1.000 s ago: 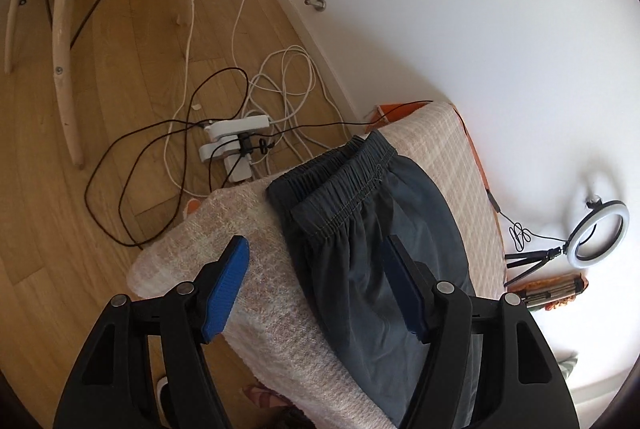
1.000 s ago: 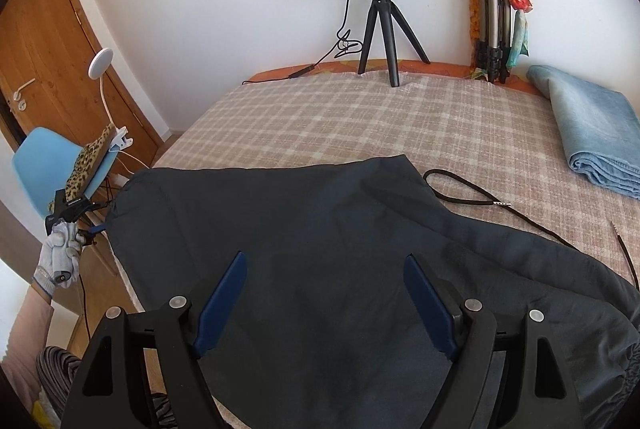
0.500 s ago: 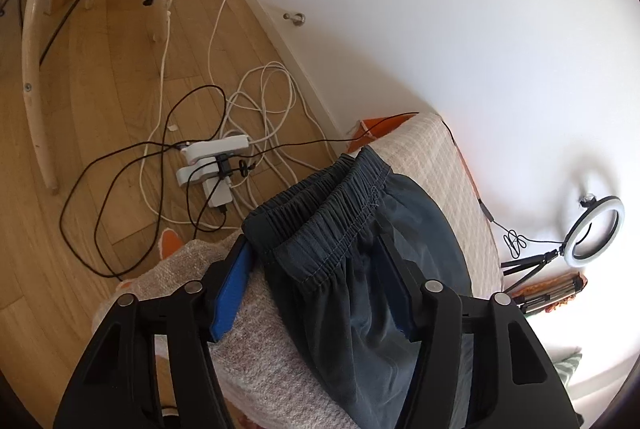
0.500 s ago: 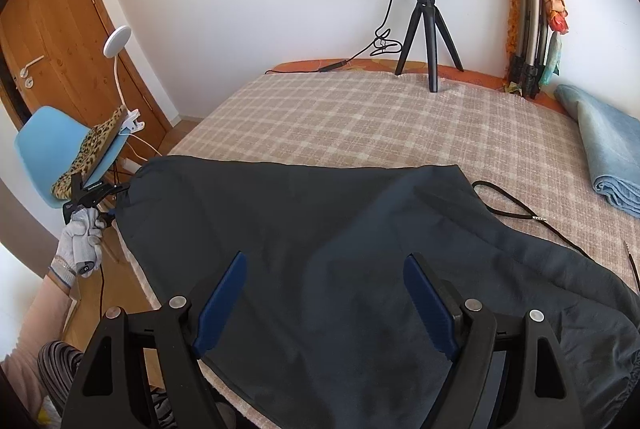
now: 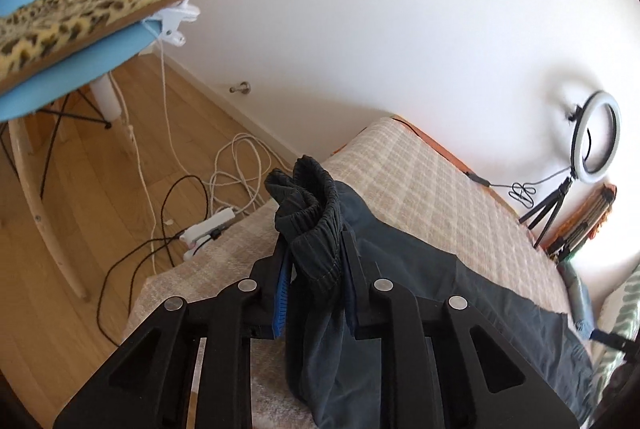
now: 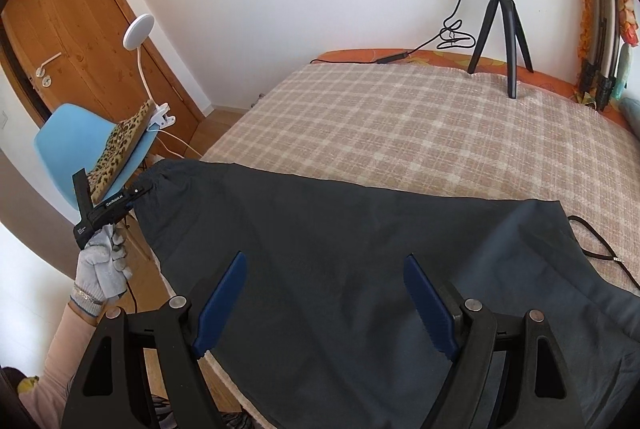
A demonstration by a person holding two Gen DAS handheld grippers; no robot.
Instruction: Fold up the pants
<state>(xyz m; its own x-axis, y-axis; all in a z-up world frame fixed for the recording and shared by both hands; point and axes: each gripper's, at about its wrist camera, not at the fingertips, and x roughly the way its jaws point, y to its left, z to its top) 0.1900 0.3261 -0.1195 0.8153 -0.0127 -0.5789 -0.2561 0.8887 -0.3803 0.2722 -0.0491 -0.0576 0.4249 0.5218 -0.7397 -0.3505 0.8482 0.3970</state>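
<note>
Both left fingers (image 5: 280,289) on waistband (image 5: 320,225)

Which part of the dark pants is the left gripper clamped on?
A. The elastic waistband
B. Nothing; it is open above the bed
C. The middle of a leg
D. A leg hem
A: in the left wrist view the left gripper has its blue pads pressed against the bunched, gathered waistband of the pants.
</note>
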